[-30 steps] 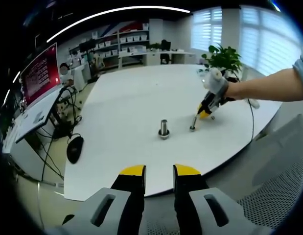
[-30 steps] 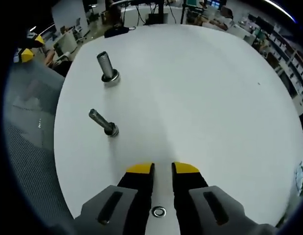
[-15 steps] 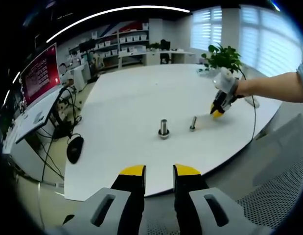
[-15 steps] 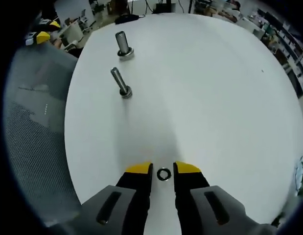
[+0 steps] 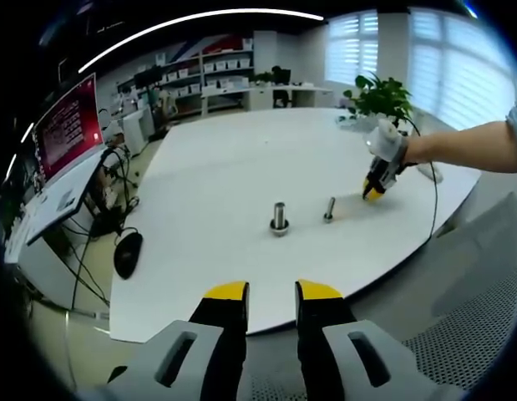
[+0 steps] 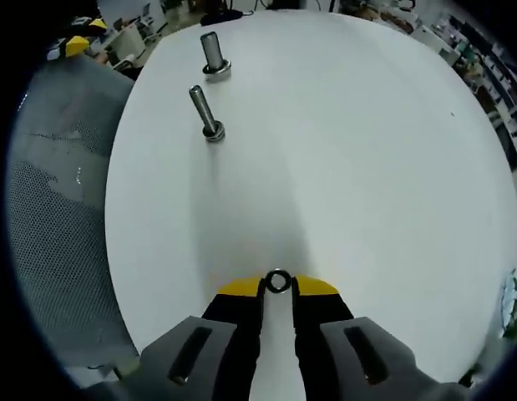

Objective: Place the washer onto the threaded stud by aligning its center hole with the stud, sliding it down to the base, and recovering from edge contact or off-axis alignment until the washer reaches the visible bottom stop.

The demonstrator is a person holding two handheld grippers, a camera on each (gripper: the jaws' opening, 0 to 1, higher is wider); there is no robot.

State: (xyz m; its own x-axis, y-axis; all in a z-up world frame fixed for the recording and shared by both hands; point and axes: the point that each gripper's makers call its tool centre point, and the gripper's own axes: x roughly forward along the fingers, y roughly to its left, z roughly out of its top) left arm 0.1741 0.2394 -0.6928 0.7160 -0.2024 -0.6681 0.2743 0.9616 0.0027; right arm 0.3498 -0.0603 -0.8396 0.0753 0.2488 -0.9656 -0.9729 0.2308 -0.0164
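Observation:
Two upright metal studs stand on the white table: a thick one on a round base and a thinner threaded one beside it. In the right gripper view, the small metal washer sits pinched between the yellow tips of my right gripper, low over the table and well short of both studs. The left gripper view shows that gripper, held by a person's arm, right of the thin stud with its tips down at the table. My left gripper hangs off the table's near edge, open and holding nothing.
A grey mesh chair stands by the table edge nearest the studs. A potted plant and a cable lie at the far right. A black mouse and a red-screened monitor sit on a desk at left.
The right gripper's jaws have narrowed around the washer, which now sits right at their tips instead of loose on the table between them. The left gripper has not moved.

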